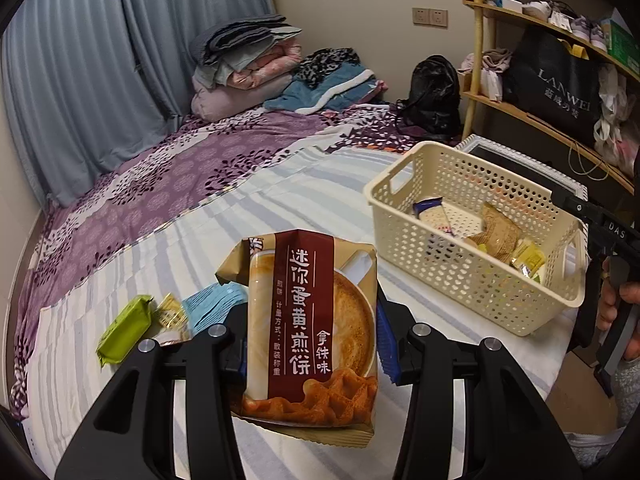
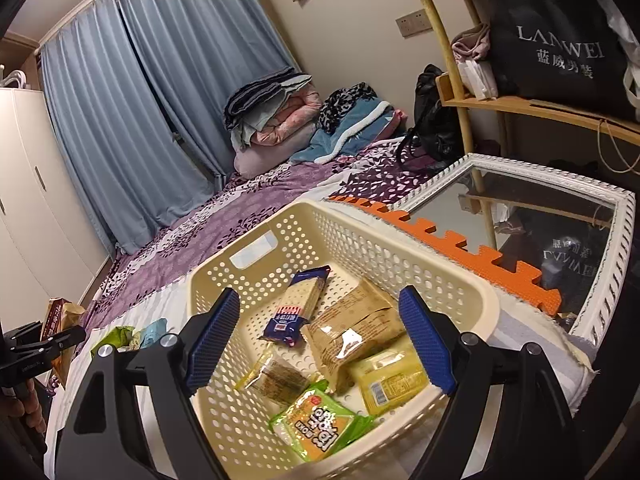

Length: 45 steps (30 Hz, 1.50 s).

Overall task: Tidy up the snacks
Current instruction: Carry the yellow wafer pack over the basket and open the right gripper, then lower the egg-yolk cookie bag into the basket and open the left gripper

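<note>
Snacks sit in two places before us. Nearest, our left gripper is clenched on a glossy tan and maroon pouch, held upright between its blue ribbed pads; the pouch shows a latte cup and waffle pieces, with Chinese print reading 迷你蛋黄煎饼 and 拿铁味. Behind it on the striped sheet lie a green foil bar, a small gold wrapper and a pale blue packet. Our right gripper hangs released over the basket, jaws wide, nothing between them. That basket is cream plastic, rectangular, perforated all over, with slot handles. In it lie a green and orange pack, a yellow pack, a clear-wrapped cracker stack, a kraft-brown bag and a blue-ended cracker sleeve. Beyond are an orange foam tile with toothed edges and a white-framed mirror. Farther back, a black bag on the wooden shelf reads LANWEI.
</note>
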Available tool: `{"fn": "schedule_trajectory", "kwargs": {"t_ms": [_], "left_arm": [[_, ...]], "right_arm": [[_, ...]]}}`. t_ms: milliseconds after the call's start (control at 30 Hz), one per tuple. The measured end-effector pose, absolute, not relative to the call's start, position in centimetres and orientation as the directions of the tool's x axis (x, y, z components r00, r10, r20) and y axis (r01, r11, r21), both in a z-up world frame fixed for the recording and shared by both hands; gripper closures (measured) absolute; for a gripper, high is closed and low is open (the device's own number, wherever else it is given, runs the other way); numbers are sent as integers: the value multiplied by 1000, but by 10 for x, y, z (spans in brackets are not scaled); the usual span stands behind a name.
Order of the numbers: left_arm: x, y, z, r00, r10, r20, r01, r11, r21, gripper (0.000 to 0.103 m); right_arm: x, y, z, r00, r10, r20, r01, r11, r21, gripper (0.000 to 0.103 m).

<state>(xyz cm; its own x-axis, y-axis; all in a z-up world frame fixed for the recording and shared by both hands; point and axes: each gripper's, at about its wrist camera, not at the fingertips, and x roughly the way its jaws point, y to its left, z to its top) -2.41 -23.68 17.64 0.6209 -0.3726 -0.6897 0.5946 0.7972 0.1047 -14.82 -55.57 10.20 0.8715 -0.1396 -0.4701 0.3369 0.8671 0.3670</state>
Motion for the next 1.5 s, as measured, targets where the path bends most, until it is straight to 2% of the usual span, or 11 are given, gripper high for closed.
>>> {"fn": "schedule_trajectory", "kwargs": {"t_ms": [167,733,767,800,867,900,1500], "left_arm": [[-21,-270,180,570,-438,-695,655,753,62,55],[-19,-404,168,392,-591,-705,816,578,-31,55],[-19,-411,167,385,-597,-704,820,571,-36,54],[-18,-417,164,376,-601,-706,824,564,-41,47],[-17,-424,161,386,-594,-706,818,575,-37,26],[-17,-426,160,398,-588,-704,810,586,-32,11],[-9,-390,163,508,-509,-696,734,677,41,3]], "right_arm": [[-160,-560,103,869,-192,-457,365,871,329,15],[-171,-564,105,866,-230,-445,381,879,287,10],[-171,-564,104,865,-231,-445,381,880,285,10],[-172,-564,105,865,-233,-444,381,880,282,10],[-173,-563,105,865,-235,-443,381,882,276,10],[-173,-562,105,865,-235,-443,381,883,275,10],[-165,-544,113,880,-204,-429,342,899,274,5]]}}
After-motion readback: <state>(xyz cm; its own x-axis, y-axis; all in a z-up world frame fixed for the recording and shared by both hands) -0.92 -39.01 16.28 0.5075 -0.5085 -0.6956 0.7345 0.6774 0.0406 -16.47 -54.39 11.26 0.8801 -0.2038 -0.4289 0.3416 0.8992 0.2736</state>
